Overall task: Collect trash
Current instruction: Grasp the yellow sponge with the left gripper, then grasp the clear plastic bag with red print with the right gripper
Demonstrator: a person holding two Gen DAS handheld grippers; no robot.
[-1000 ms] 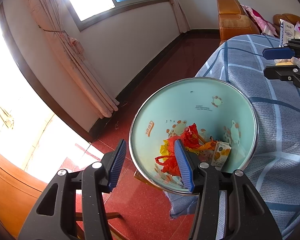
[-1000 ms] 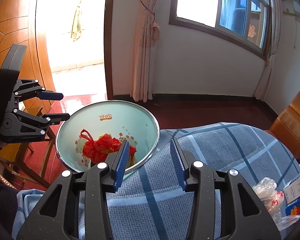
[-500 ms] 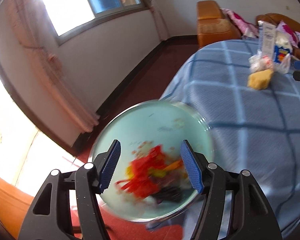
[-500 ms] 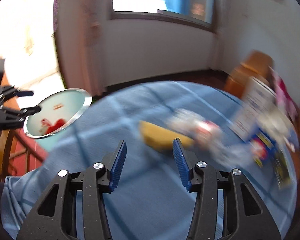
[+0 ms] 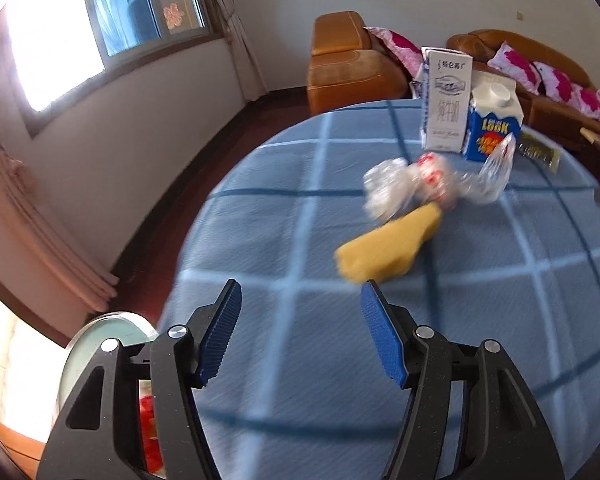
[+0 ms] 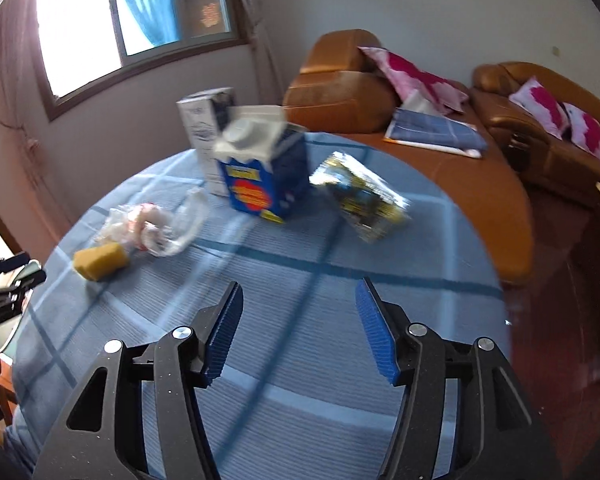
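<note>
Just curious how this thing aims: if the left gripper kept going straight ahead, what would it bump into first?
Probably the yellow sponge, lying on the blue tablecloth just beyond the open left gripper; depth is uncertain.

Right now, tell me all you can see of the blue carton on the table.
The blue carton stands upright on the blue checked tablecloth. It looks like printed cardboard, with a white gabled top, a round white cap and a yellow-and-orange label. A taller white box stands close beside it; crumpled clear plastic lies in front. Contact is unclear.

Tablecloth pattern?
The tablecloth is light blue with a grid of dark blue and white stripes; left wrist view shows it best.
</note>
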